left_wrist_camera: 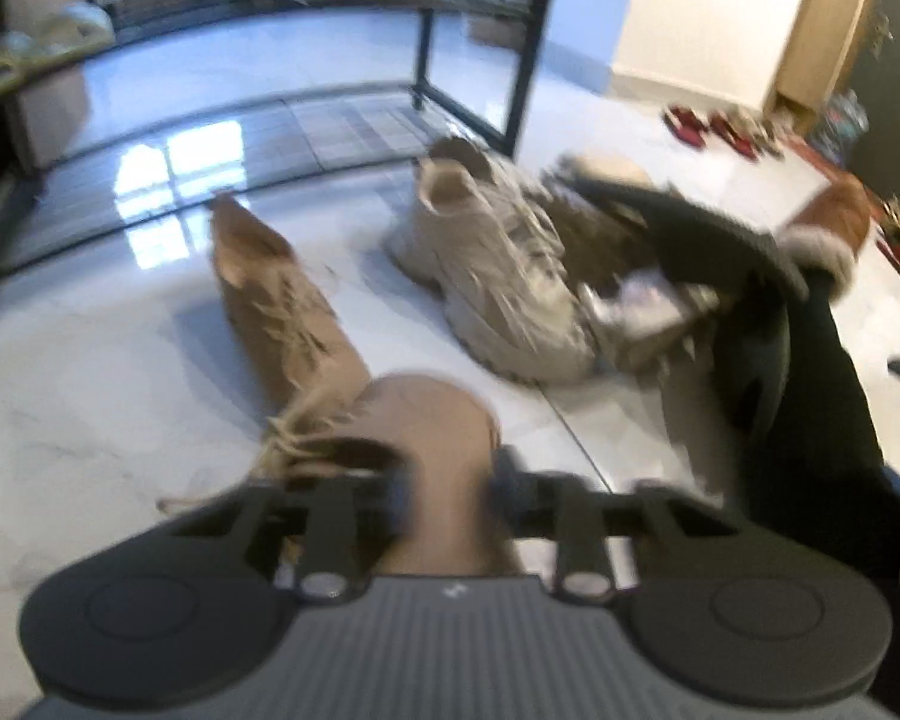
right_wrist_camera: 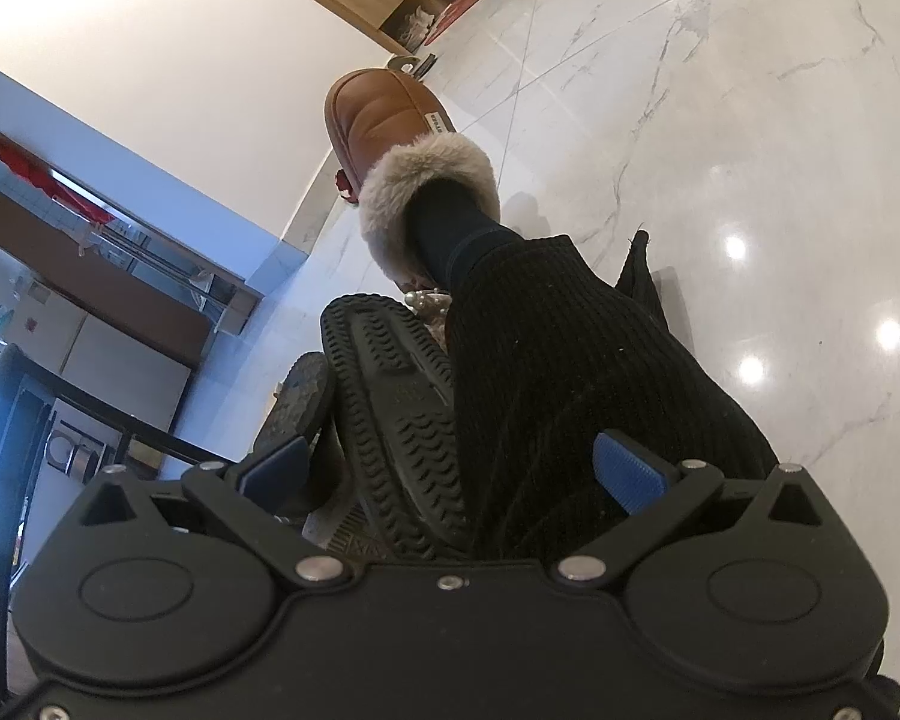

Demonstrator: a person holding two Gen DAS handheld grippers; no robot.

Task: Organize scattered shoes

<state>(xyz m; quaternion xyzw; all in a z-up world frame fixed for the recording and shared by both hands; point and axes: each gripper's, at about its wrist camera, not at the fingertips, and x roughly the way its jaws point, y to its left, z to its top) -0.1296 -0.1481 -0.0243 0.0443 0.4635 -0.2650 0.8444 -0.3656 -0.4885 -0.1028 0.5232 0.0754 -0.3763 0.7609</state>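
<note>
Glossy white marble floor (right_wrist_camera: 720, 138) (ceiling lights mirrored in it), black metal rack (left_wrist_camera: 528, 48), pale wall (right_wrist_camera: 168, 60).

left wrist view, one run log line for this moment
left gripper: shut on tan shoe | right gripper: open, around black sole | rack: ahead

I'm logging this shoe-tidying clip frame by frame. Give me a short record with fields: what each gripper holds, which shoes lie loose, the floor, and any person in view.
left gripper: shut on tan lace-up suede shoe
right gripper: open, a black ridged-sole shoe between its fingers
loose shoes: second tan suede shoe; beige chunky sneaker
floor: glossy white marble tile
person: leg in black ribbed trousers, foot in brown fur-lined slipper
image quality: left wrist view blurred
</note>
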